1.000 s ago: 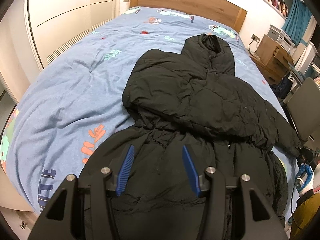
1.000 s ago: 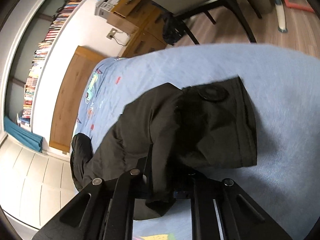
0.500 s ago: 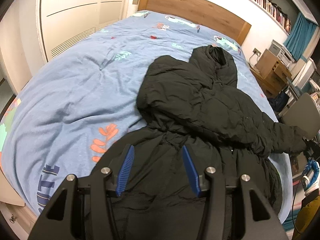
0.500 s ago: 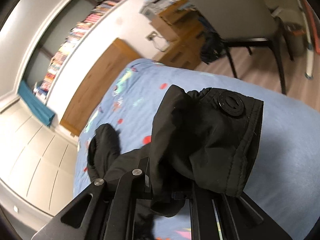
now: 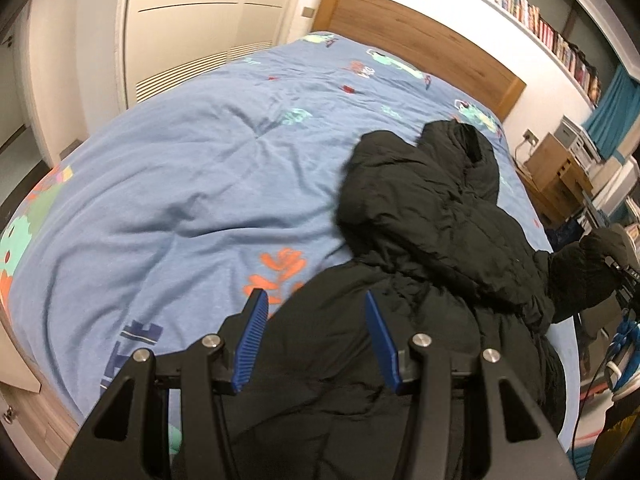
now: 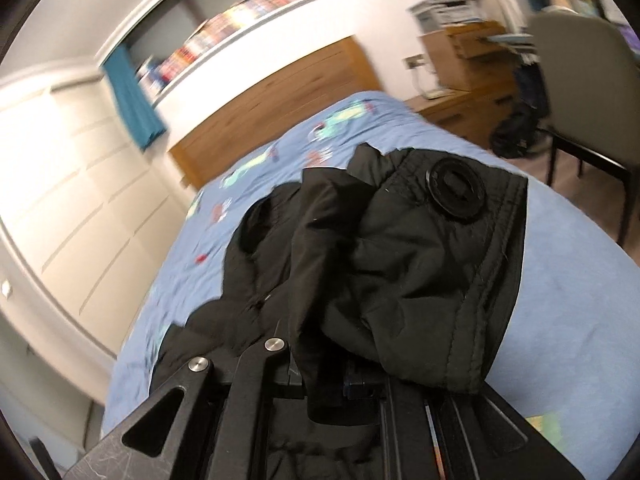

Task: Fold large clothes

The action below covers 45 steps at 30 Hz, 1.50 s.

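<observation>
Right wrist: fingers (image 6: 324,376) pinch coat cuff (image 6: 440,280); left fingers (image 5: 316,344) spread above the coat.

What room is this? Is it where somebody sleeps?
Most likely a bedroom: a big bed with a blue cover and a wooden headboard, a long shelf of books above it, and a black coat lying on top.

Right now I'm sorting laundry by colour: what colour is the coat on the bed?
Black all over, clearest in the left wrist view: coat.
</observation>
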Available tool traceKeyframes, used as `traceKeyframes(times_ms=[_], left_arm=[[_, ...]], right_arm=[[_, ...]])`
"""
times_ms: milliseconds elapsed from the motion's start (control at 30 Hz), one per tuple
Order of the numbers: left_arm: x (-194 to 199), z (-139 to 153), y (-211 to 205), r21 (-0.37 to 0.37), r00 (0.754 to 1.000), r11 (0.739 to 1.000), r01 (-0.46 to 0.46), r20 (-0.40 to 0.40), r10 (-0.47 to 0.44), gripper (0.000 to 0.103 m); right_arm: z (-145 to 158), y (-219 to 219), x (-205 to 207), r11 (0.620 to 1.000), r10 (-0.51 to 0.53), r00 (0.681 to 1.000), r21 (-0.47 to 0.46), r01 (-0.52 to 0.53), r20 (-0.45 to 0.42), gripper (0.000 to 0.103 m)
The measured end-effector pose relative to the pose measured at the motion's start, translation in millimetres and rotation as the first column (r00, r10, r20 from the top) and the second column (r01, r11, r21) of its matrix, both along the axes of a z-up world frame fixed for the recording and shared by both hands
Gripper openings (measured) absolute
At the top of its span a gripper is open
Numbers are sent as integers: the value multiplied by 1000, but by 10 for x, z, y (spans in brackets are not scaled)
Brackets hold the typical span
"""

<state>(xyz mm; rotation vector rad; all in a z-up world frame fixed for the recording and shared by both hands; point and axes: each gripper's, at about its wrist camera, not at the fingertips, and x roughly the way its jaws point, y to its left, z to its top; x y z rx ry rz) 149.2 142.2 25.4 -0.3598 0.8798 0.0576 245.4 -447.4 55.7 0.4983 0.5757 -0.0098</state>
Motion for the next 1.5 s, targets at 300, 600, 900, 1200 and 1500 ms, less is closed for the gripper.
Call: traceKeyframes(times_ms=[300,600,900,1200,1500], left_arm=[[-104,-150,319,-25,999,999,-42,-13,42,48],[-150,-207,503,-36,997,997,-70,-21,70,48],[-262,-85,520,-41,997,997,-71,-2,71,48],[-374,219,230,-16,999,1000,-2,38,3,48],[-17,501,-749,62,982,982,177,60,-181,48]], right_arm=[[-157,1142,216,973,187,980,-120,-195,-73,11],[-626,2007,405,933,277,938,-176,-314,-208,15],[-936,2348,282,894,324,898,-213,-393,-298,58],[-552,2370,-145,876,383,894,-215,-432,-235,58],[-194,1761,-442,924,232,956,-266,-274,-179,78]])
